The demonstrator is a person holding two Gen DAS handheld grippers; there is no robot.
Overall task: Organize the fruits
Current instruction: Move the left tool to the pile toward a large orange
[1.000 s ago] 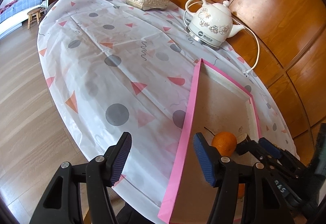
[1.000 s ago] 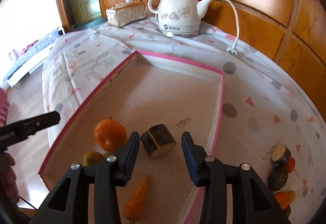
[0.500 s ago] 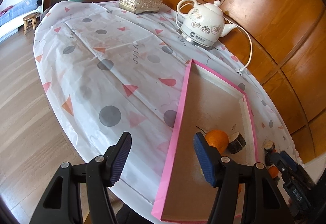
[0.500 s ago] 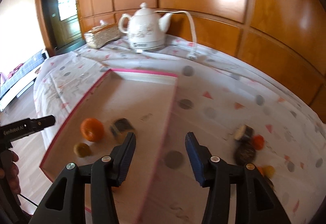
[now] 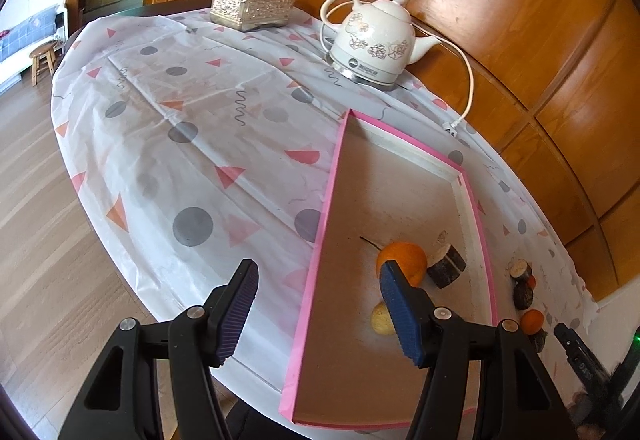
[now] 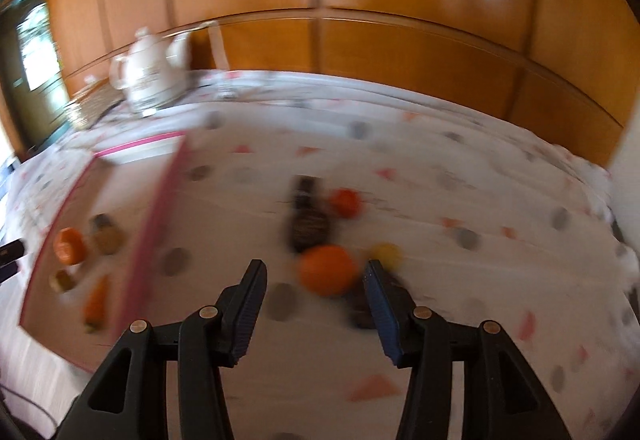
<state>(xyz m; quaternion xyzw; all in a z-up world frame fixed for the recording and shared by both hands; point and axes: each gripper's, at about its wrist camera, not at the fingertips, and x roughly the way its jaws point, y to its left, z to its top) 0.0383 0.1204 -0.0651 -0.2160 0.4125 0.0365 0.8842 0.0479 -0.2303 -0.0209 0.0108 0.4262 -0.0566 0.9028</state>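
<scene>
A: Left gripper (image 5: pixel 318 314) status?
B: Jaws spread wide, nothing between them. It hangs over the near-left rim of the pink-edged tray (image 5: pixel 329 196).
A: Tray contents?
B: Left-wrist view: an orange (image 5: pixel 401 260), a dark log-shaped piece (image 5: pixel 447 268) just right of it, and a small yellowish fruit (image 5: pixel 381 318) nearer, partly behind the right finger. Right-wrist view also shows a carrot (image 6: pixel 96 300) at the tray's near end.
A: Right gripper (image 6: pixel 314 310)?
B: Also wide, empty. Frame is motion-blurred. It's over the tablecloth (image 6: pixel 440 240) right of the tray, with a loose orange (image 6: pixel 328 269) just beyond the fingertips, closer to the right one.
A: Other loose items?
B: Dark piece (image 6: pixel 308 218) farther off, small red-orange fruit (image 6: pixel 346 202) beside it, yellow fruit (image 6: pixel 386 254) right of the orange. Too blurred to identify further.
A: Background?
B: White kettle (image 5: pixel 374 44) and tissue box (image 5: pixel 252 6) on the far side.
</scene>
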